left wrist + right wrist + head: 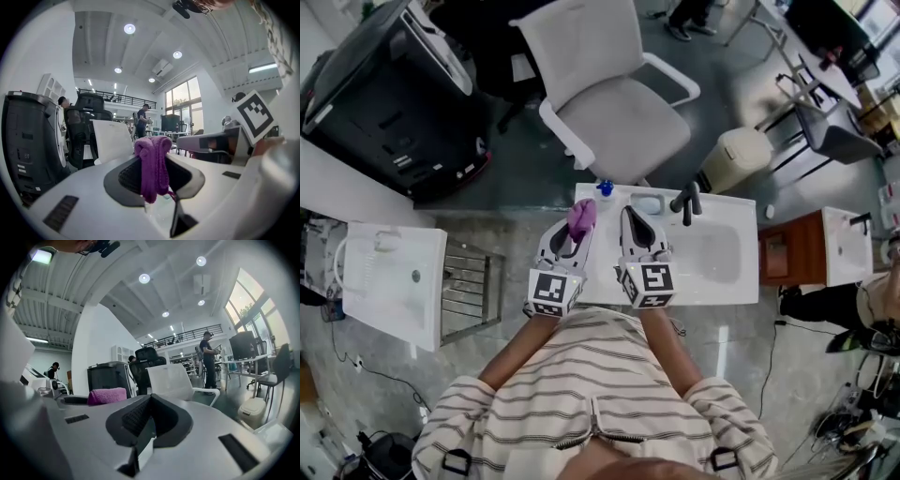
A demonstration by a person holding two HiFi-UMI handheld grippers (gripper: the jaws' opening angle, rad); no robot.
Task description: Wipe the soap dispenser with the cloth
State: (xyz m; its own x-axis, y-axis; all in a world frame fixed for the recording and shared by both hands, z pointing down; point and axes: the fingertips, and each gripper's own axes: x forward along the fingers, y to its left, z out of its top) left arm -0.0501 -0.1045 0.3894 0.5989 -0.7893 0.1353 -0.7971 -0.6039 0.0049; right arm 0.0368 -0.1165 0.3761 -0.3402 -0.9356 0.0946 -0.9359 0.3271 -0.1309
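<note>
Wiping not begun. Left gripper point(152, 164) clamped purple cloth point(152, 157); right gripper point(149, 416) shut, empty; both above sink point(727, 267). Next: carry cloth to soap dispenser point(605, 188) at sink's back-left corner.

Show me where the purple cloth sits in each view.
Head view: cloth at centre, at the left gripper tip.
Left gripper view: cloth at centre, clamped between the jaws.
Right gripper view: cloth left of centre, beside the jaws.
Shared landmark: white office chair.
</note>
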